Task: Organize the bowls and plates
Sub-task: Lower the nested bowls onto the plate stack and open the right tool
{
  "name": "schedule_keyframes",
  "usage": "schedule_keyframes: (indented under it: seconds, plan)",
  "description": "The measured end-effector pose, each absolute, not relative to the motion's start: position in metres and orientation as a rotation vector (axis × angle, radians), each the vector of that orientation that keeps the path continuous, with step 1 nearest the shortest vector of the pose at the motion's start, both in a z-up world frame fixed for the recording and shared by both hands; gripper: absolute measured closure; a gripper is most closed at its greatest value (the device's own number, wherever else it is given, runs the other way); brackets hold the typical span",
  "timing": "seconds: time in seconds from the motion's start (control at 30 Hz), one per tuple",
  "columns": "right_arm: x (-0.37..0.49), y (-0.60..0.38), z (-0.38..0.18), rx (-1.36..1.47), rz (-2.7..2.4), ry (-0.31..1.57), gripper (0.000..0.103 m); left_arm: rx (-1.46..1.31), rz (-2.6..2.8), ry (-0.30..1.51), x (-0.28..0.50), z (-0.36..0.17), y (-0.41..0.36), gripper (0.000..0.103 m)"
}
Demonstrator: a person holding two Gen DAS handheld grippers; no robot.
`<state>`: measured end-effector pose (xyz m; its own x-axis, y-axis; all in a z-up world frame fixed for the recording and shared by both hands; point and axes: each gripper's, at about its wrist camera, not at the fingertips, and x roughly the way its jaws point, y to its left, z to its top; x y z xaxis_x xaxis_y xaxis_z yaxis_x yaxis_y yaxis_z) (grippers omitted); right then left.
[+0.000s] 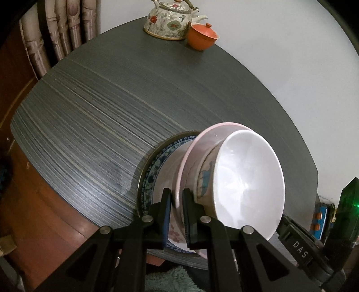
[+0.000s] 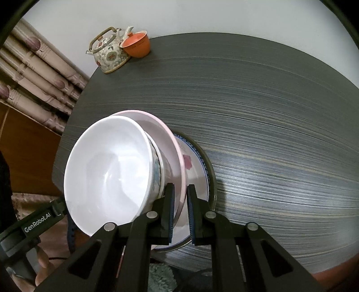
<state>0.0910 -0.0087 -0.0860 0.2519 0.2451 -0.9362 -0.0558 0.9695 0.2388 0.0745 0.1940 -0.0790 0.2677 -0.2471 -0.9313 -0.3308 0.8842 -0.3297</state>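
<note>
A pink-rimmed plate [image 1: 202, 139] [image 2: 166, 143] carries two nested bowls: a plain white bowl [image 1: 246, 179] [image 2: 107, 168] inside a bowl with a painted outside [image 1: 203, 177] [image 2: 157, 173]. My left gripper [image 1: 177, 196] is shut on the plate's left rim, and my right gripper [image 2: 180, 193] is shut on its right rim. Directly underneath lies a blue-patterned plate [image 1: 154, 166] [image 2: 197, 166] with a pink flower, near the front edge of the dark table [image 1: 101, 112] [image 2: 269, 112]. Whether the pink plate touches it I cannot tell.
A floral teapot [image 1: 167, 21] [image 2: 107, 51] and an orange lidded cup [image 1: 202, 37] [image 2: 136, 43] stand at the table's far edge. Curtains [image 1: 60, 29] [image 2: 33, 74] hang beyond the table. In the right wrist view a hand [image 2: 42, 262] holds the left gripper's body.
</note>
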Motion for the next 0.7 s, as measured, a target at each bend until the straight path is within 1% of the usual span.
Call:
schedule_keyframes:
  seconds: [0.33,0.7]
  plan:
    - [0.0915,-0.0109,-0.0897,0.17,0.206,1.312,0.091,-0.509,0.055,1.313,0.0797,-0.0846,0.1927,0.095]
    - [0.0895,-0.0098,-0.0904,0.175,0.209,1.317,0.089,-0.501,0.059,1.285,0.0772,-0.075,0.1919,0.094]
